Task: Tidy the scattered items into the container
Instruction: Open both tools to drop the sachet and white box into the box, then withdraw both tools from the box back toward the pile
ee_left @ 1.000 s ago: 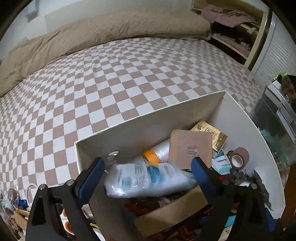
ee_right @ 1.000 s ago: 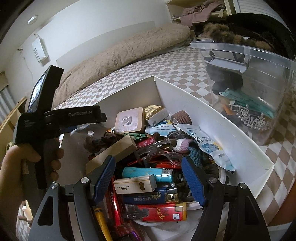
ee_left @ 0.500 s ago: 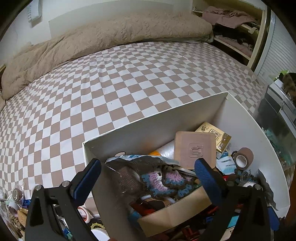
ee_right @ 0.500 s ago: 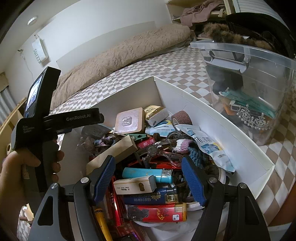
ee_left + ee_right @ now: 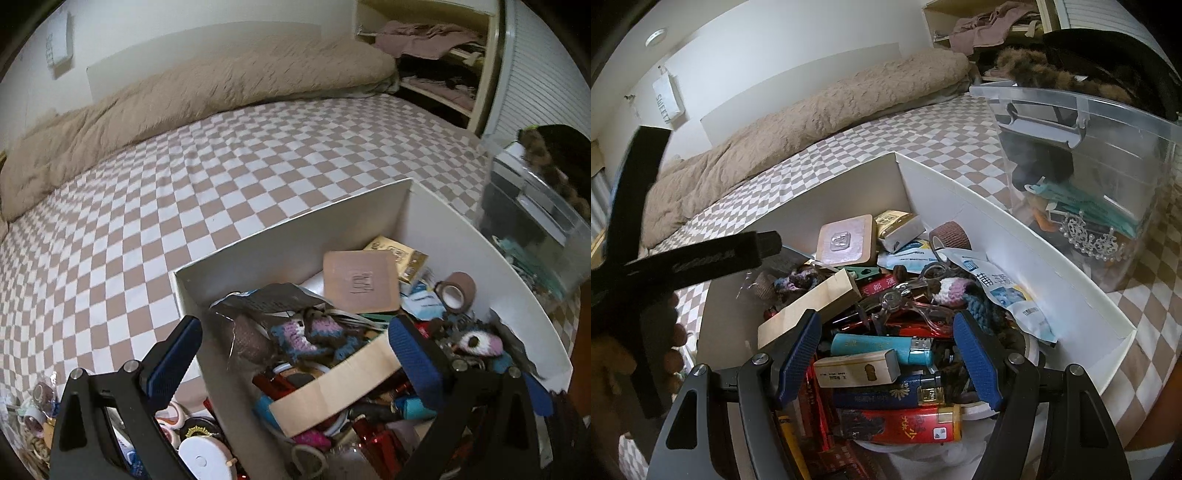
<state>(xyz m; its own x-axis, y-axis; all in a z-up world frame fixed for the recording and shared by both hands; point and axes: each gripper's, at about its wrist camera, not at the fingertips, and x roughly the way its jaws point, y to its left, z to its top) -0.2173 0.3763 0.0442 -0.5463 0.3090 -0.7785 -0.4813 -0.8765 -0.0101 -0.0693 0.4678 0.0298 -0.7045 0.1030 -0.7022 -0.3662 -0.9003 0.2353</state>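
Observation:
A white cardboard box (image 5: pixel 295 236) (image 5: pixel 997 221) on the checkered bed holds many small items: lighters, a wooden block, tape roll, crochet pieces. A clear packet with a crocheted piece (image 5: pixel 291 328) (image 5: pixel 790 280) lies at the box's near-left corner. My left gripper (image 5: pixel 295 354) is open and empty above that corner, straddling the box's left wall. It also shows in the right wrist view (image 5: pixel 701 258). My right gripper (image 5: pixel 886 350) is open and empty above the lighters (image 5: pixel 882 347).
A clear plastic bin (image 5: pixel 1089 177) (image 5: pixel 535 229) with a tiara and other things stands right of the box. More small items (image 5: pixel 33 417), tape rolls and discs, lie on the bed left of the box. A beige duvet (image 5: pixel 184 96) lies at the bed's far end.
My left gripper let go of the clear packet, which dropped into the box's left corner. The gripper then pulled back and left. The right gripper stayed still.

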